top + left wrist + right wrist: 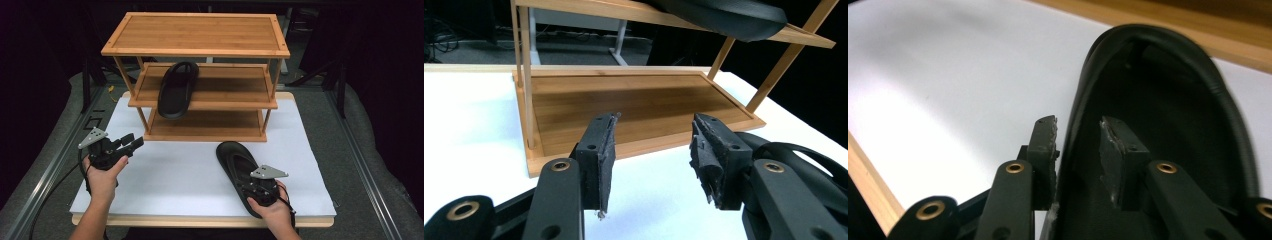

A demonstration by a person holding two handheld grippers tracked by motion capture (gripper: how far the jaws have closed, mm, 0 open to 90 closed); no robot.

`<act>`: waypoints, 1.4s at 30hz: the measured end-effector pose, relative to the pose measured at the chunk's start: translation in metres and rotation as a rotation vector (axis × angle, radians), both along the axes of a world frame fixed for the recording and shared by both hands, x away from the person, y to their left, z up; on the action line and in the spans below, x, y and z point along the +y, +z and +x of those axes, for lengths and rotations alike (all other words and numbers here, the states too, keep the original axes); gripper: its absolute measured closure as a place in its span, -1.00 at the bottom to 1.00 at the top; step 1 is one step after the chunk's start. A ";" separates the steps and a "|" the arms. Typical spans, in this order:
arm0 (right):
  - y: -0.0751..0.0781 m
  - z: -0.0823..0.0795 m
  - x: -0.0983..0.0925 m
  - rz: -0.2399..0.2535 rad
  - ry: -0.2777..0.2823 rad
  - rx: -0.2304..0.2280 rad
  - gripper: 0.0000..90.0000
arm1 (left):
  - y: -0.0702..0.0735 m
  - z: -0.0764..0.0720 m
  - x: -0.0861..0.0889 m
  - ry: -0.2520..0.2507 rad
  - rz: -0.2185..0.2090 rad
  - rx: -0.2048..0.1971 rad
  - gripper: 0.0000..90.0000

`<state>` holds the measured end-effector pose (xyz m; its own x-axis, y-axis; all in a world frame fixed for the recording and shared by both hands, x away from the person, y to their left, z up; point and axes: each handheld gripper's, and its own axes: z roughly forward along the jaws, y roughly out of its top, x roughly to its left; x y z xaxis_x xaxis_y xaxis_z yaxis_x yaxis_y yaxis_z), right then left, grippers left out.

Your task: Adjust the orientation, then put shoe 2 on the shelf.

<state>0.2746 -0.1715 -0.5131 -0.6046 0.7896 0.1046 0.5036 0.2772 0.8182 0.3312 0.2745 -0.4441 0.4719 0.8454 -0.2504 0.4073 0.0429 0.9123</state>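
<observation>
Since the black shoe [240, 167] before the wooden rack [200, 75] looks light and bendy, its side rim is straddled by the right gripper [1075, 137], jaws narrow; the left gripper [654, 145] is held wide, empty.

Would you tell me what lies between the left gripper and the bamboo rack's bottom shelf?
Bare white tabletop: in the left gripper view, the left gripper stands open, empty, short of the wooden three-tier rack's bottom shelf.

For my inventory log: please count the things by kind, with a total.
Black sandals: 2 (one on the middle shelf, one on the table)
Wooden racks: 1
Handheld grippers: 2 (left, right)
Total: 5
</observation>
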 end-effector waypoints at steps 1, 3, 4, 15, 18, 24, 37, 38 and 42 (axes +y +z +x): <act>-0.001 0.000 0.002 -0.016 -0.005 0.007 0.54 | 0.000 0.000 0.000 0.001 -0.002 0.001 0.16; -0.004 0.001 0.004 -0.033 0.003 0.019 0.61 | -0.001 0.001 0.000 0.003 -0.001 0.005 0.16; -0.006 0.002 0.004 -0.030 0.024 0.028 0.71 | -0.001 0.001 0.000 0.002 -0.001 0.005 0.16; -0.005 0.004 -0.008 -0.047 0.013 0.043 0.87 | -0.003 0.003 0.002 0.010 -0.008 0.011 0.16; -0.006 0.006 -0.011 -0.021 0.026 0.054 0.85 | -0.003 0.003 0.003 0.013 -0.007 0.011 0.16; -0.008 0.003 -0.011 -0.070 0.039 0.061 0.85 | -0.004 0.003 0.004 0.012 -0.006 0.013 0.16; -0.007 0.001 -0.010 -0.076 0.031 0.029 0.88 | -0.006 0.004 0.004 0.010 -0.007 0.018 0.18; -0.006 0.000 -0.011 -0.084 0.027 0.034 0.88 | -0.006 0.004 0.004 0.011 -0.008 0.018 0.18; -0.004 -0.001 -0.012 -0.051 0.015 0.011 0.88 | -0.006 0.004 0.005 0.013 -0.008 0.018 0.18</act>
<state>0.2737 -0.1837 -0.5173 -0.6154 0.7850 0.0709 0.5078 0.3261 0.7974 0.3353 0.2794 -0.4499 0.4562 0.8495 -0.2652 0.4231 0.0551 0.9044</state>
